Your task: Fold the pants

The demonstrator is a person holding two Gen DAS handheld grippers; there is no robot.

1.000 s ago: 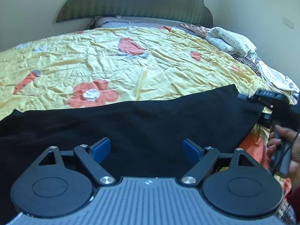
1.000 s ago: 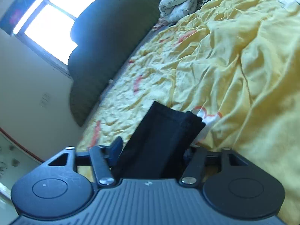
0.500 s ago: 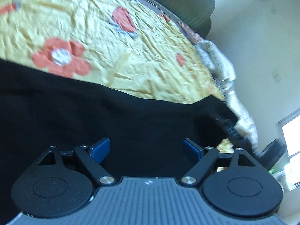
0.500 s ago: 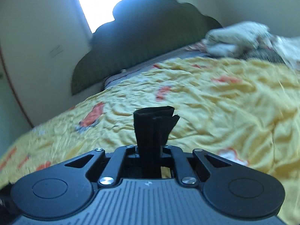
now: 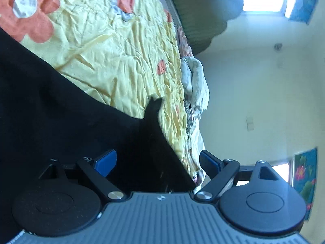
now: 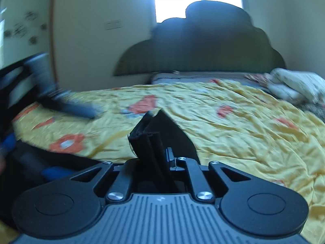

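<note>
Across wrinkled yellow flowered bedspread [image 6: 243, 134], black fabric pants [image 5: 61, 111] at frame's lower left, corner pinched tight in right claw [image 6: 160, 160], left claw [image 5: 157, 160] spread wide above cloth.

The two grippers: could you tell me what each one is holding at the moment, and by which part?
The right gripper is shut on a bunched corner edge of the black pants. The left gripper is open above the pants and holds nothing.

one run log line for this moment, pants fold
step: fold pants | right claw: shut on black pants end, lifted off yellow bedspread | left claw: open over pants, not gripping
</note>
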